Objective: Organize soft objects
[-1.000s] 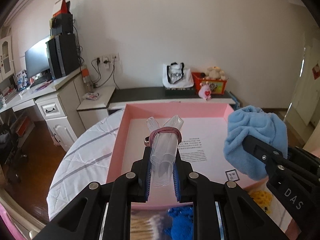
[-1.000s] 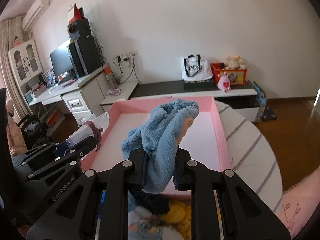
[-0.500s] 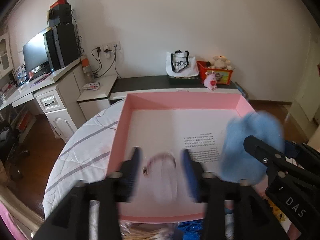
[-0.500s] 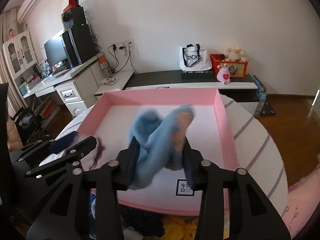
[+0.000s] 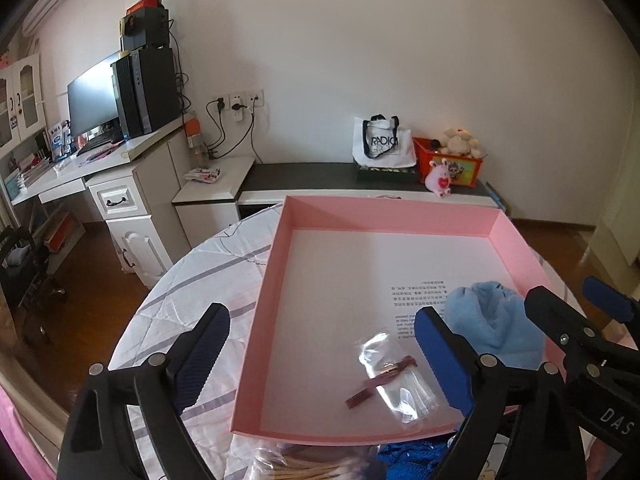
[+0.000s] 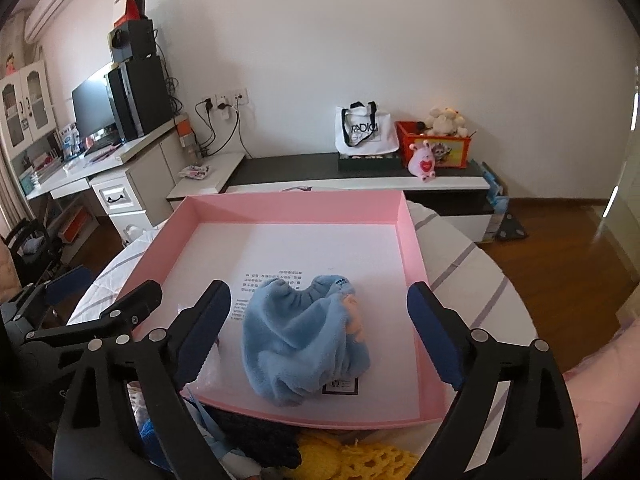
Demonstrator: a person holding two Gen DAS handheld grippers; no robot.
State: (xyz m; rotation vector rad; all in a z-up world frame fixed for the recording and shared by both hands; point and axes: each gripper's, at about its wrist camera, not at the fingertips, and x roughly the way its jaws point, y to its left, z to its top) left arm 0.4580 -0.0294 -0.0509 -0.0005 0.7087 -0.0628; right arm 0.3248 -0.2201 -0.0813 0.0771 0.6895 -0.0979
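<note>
from your left wrist view, your left claw is spreading its jaws with nothing pressed between the pads; the clear plastic packet with its dark red band lies flat on the white floor of the pink box, near the front wall, just below the claw. it sits there because you let it drop in the near corner, leaving the far half of the box bare for more items. your right claw shows at the right edge, beside the blue fleece cloth. a bag of cotton swabs waits outside the box on the tabletop.

from your right wrist view, your right claw is likewise widening, and the cloth lies slumped in a heap between the jaws, touching neither pad, resting on the box floor toward the front right. it holds its bunched shape as fleece does once released. yellow knit and dark items still lie outside, in front of the box, so i judge more sorting remains.
</note>
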